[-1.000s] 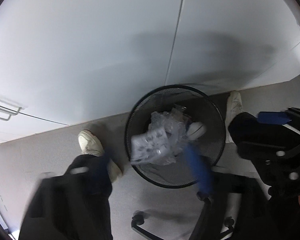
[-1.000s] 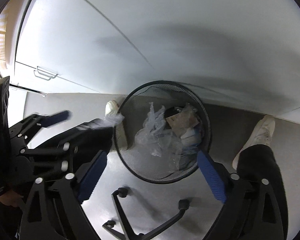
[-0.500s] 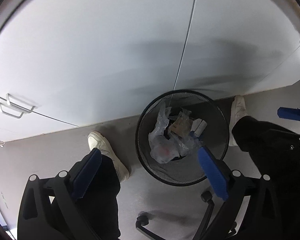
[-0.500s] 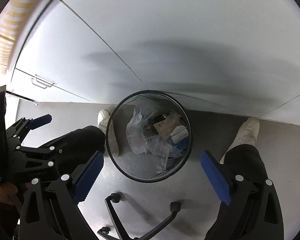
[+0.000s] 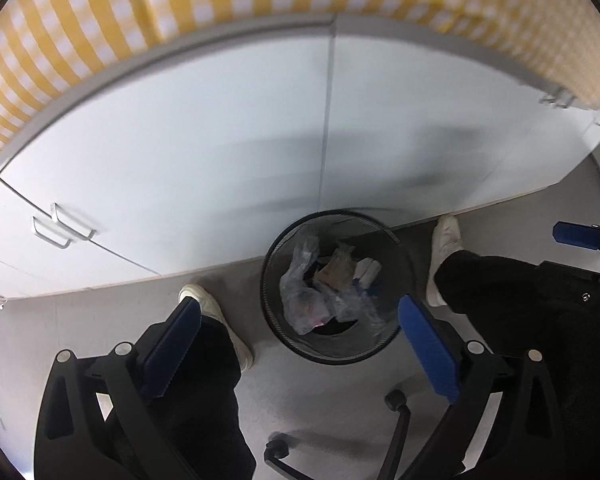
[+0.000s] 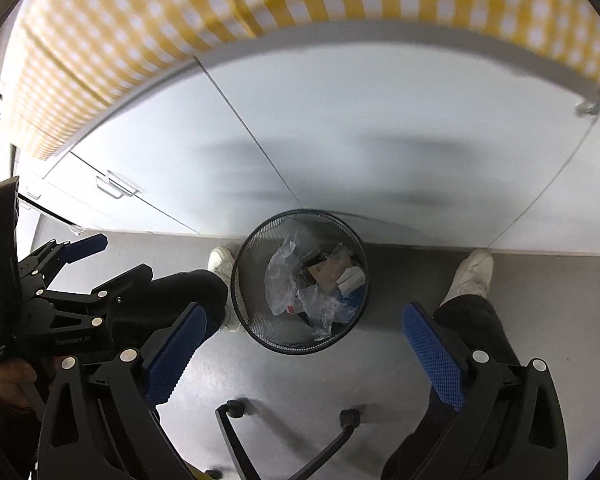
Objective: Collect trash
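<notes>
We've got both tools wide apart w/ nothing between the pads: left gripper (image 5: 296,340) and right gripper (image 6: 304,348) each hang empty over the round black wire-mesh bin (image 5: 274,320) on the grey floor. The trash, crumpled clear plastic wrap (image 5: 304,300) plus a brown paper scrap (image 5: 336,274), sits inside the bin, approx 12 o'clock from our pads. Risk, we reckon: the black chair base (image 6: 236,432) at 6 o'clock and white shoes (image 5: 204,300) crowd the bin, so a careless step could tip it & spill. Right view alone shows the hand (image 6: 4,376) gripping the left tool at 8 o'clock; left view shows only a blue pad of the right tool at 3.
</notes>
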Tool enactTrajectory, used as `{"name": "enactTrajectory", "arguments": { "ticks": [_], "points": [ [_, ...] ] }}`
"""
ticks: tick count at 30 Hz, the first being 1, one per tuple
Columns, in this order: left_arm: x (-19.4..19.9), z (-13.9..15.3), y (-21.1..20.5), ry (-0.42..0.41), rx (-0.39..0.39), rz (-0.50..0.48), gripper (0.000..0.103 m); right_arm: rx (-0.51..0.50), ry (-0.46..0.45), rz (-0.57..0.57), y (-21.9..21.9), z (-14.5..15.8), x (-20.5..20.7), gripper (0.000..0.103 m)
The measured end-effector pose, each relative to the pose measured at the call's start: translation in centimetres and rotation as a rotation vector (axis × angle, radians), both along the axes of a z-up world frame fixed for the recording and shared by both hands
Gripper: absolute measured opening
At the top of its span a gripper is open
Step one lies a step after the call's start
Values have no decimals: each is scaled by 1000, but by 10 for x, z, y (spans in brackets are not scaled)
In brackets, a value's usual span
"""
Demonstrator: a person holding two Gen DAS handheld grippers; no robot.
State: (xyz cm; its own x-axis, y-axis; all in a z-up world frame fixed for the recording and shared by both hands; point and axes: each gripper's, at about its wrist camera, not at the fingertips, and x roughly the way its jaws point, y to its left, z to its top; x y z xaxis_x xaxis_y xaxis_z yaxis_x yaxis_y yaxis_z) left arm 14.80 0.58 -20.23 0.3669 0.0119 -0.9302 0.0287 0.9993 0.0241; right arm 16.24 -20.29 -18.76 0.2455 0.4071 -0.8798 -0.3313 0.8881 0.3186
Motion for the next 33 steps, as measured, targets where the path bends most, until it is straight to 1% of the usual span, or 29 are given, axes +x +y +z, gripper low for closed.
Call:
{"name": "enactTrajectory", "arguments": {
  "ticks": [4,7,10,14,16,20,22,24,26,28,33],
  "points": [
    [-20,20,-5,-19,-66,-7,98,28,-70,2,-8,25,-28,99],
    [-40,33,-18,-67,-73,-52,98,28,-128,9,-13,37,-48,99],
    [-54,40,-29,-93,-61,-76,99,15,-158,36,-12,41,-65,99],
    [-70,44,-34,-91,-86,-68,99,5,-205,55,-8,42,-88,99],
    [-76,46,-34,-98,-83,-66,99,1,-231,70,-6,43,-97,99],
    [-85,44,-28,-108,-98,-46,99,8,-273,121,0,47,-106,99],
    [-87,40,-24,-101,-109,-40,98,22,-275,135,3,50,-106,99],
    [-87,38,-25,-97,-100,-54,98,48,-270,152,5,51,-105,99],
    [-86,38,-27,-108,-76,-69,98,39,-267,166,8,48,-105,99],
    [-84,38,-27,-115,-68,-73,98,27,-261,178,11,44,-105,99],
    [-85,38,-28,-108,-85,-76,98,33,-235,174,8,37,-106,99]
  ]
}}
